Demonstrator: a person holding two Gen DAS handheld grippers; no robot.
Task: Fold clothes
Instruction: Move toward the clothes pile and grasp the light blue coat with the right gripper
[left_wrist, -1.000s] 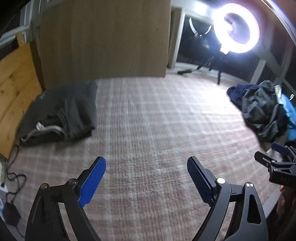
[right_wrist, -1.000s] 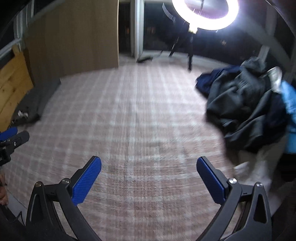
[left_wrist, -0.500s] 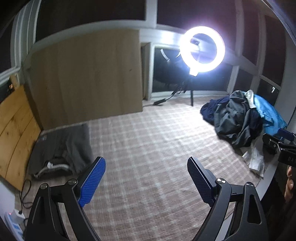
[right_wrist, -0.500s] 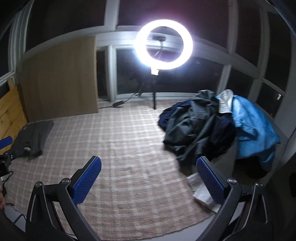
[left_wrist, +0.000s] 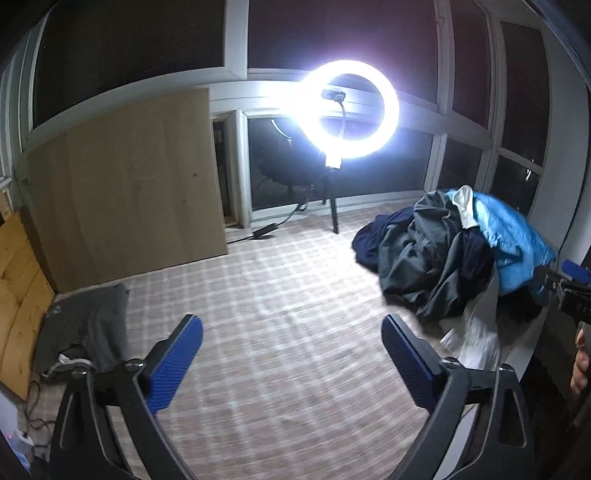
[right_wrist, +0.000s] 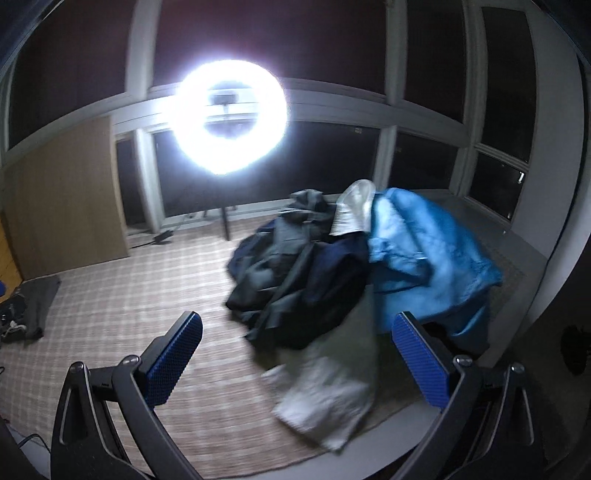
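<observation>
Your pile of clothes sits on the checked rug, toward its right side, in front of the dark windows. In it a dark grey garment and a navy one lie tangled together, a bright blue piece is draped over the right side, and a pale piece trails off the near edge toward you. A second item, a folded grey garment, lies well apart from the pile at the far left edge of the rug, next to the wooden boards. Your left tongs are spread wide over bare rug between the two, gripping nothing. Your right tongs are likewise spread wide and hold nothing, aimed at the near part of the pile, with the pale piece showing between their blue pads; whether they touch the cloth you cannot tell, as the view is blurred. Behind the rug a lit ring light stands on its stand, with a brown panel leaning against the windows to its left.
</observation>
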